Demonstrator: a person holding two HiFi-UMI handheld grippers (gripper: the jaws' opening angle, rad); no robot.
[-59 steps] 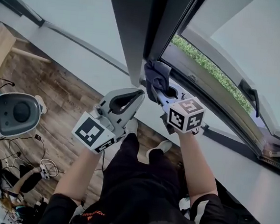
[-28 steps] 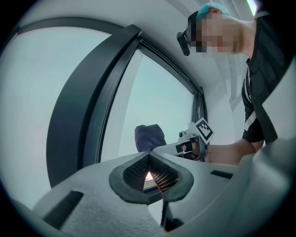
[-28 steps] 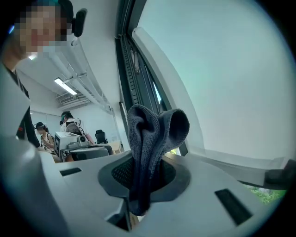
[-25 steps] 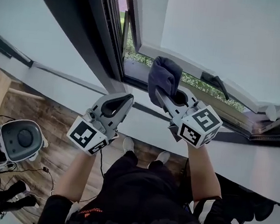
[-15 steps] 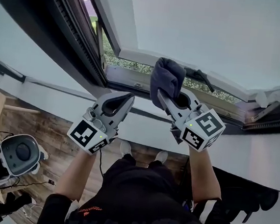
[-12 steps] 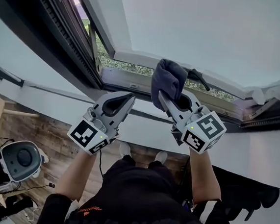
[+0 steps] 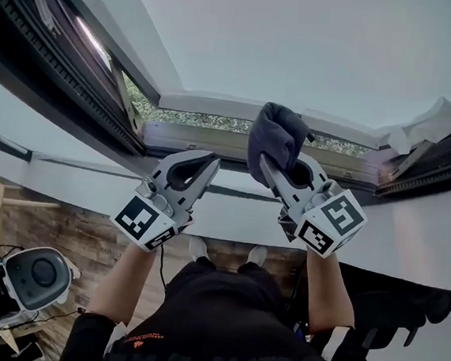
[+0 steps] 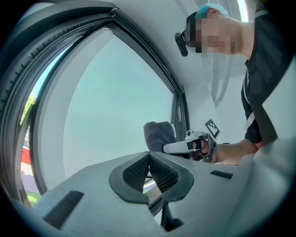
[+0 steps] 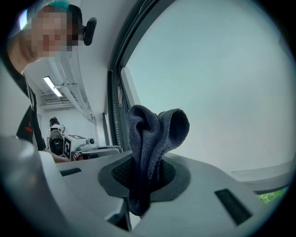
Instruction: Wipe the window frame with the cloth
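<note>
Two grippers sit just below the window frame (image 7: 213, 141). Our right gripper (image 7: 274, 166) is clamped on the bunched dark cloth (image 7: 276, 134), which stands up against the frame's lower rail; contact we cannot confirm. Our left gripper (image 7: 209, 165), jaws pressed together on nothing, hangs beneath the frame.

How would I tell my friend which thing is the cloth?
Find the window frame across the middle of the head view. In front of it, the right gripper pinches the cloth. It is soft, dark blue-grey and bunched up, while the left gripper beside it holds nothing.
</note>
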